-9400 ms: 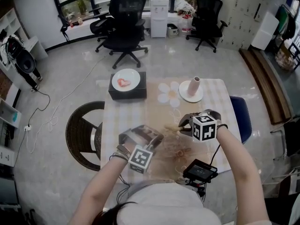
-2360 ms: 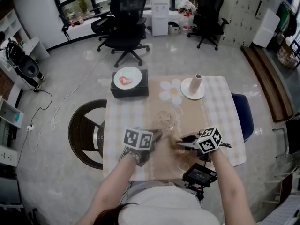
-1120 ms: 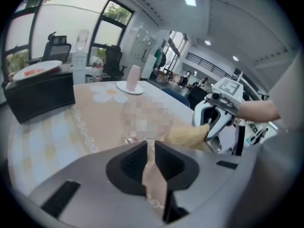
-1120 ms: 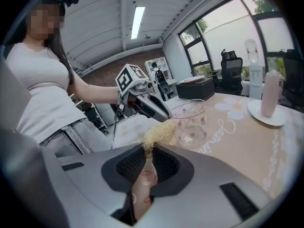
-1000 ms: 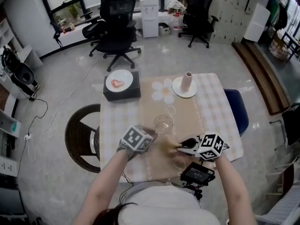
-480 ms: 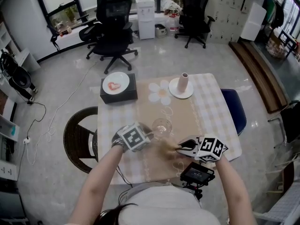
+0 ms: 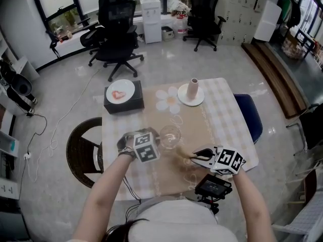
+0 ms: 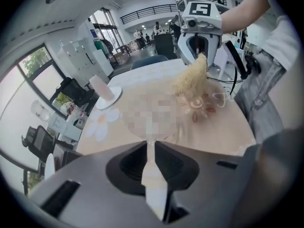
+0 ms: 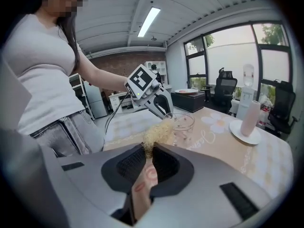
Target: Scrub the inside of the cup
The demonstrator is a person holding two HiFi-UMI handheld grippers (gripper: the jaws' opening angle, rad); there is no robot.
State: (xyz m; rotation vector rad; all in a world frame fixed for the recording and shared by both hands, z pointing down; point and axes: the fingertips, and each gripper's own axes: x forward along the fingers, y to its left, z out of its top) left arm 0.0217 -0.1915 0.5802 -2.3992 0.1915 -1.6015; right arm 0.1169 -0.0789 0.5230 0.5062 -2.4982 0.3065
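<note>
A clear glass cup (image 7: 170, 135) stands upright on the beige table runner (image 7: 202, 125). My left gripper (image 7: 159, 140) is shut on the cup's near rim; the thin glass wall (image 8: 148, 151) shows between its jaws (image 8: 149, 144). The right gripper view shows that pinch on the cup (image 9: 183, 121) too. My right gripper (image 7: 197, 156) is shut on a wooden-handled scrubber with a straw-coloured fibre head (image 7: 181, 154). The fibre head (image 9: 157, 133) hovers just short of the cup, outside it, in front of my right gripper (image 9: 148, 152). From the left gripper view the scrubber (image 8: 191, 79) hangs beyond the cup.
A white plate (image 7: 120, 91) sits on a black box at the table's far left. A pinkish vase on a white saucer (image 7: 191, 92) and a flower mat (image 7: 168, 101) lie at the far side. A black device (image 7: 213, 185) hangs at the near edge. Chairs flank the table.
My left gripper has turned slightly while keeping hold of the cup rim. The right gripper and scrubber stay near the cup; my head view has shifted a little.
</note>
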